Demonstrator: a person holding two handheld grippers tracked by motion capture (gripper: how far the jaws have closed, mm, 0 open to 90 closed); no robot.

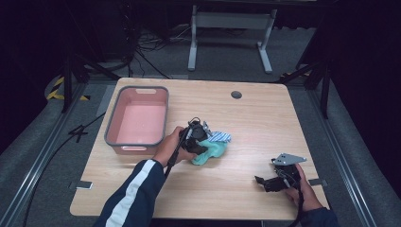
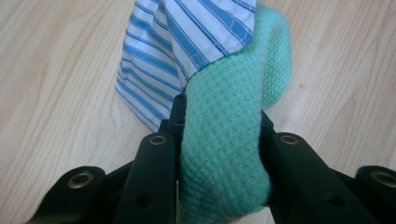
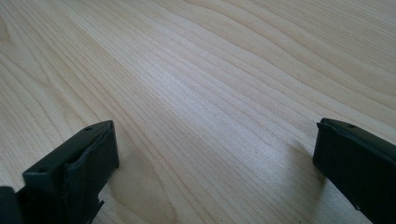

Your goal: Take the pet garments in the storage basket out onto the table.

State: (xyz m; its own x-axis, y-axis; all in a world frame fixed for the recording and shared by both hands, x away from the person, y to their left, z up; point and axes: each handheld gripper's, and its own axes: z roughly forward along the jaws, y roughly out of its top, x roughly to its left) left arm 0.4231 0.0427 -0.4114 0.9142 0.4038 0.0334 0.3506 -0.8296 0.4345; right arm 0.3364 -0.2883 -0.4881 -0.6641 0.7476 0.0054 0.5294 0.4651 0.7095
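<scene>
While the left gripper point(image 2: 219, 140) has its fingers point(image 2: 156, 163) pinched on a fold of green cloth point(image 2: 229, 154), the right gripper point(image 3: 215, 158) rests on the desk point(image 3: 224, 74) with its fingers point(image 3: 74, 163) spread wide and nothing between them. In the left gripper view the waffle-knit cloth bulges between the two black fingers, and a striped cloth point(image 2: 182, 46) lies over its far end, touching it. In the high view the left gripper point(image 1: 195, 137) sits near the desk's middle, with both cloths bunched just beside it and a pink bin point(image 1: 113, 125) standing close to its left; the right gripper point(image 1: 279, 178) lies well apart, near the front right corner. The step in hand appears to be the grasp of the green cloth, with the lift not yet made. The next move likely calls for raising the cloth clear of the desk and carrying it to the bin, and the striped cloth may drag along. Whether the pinch also catches an edge of the striped cloth cannot be told. Much of the green cloth is hidden under the gripper and hand in the high view, and the bin's inside looks bare though its near wall hides part of the floor.
</scene>
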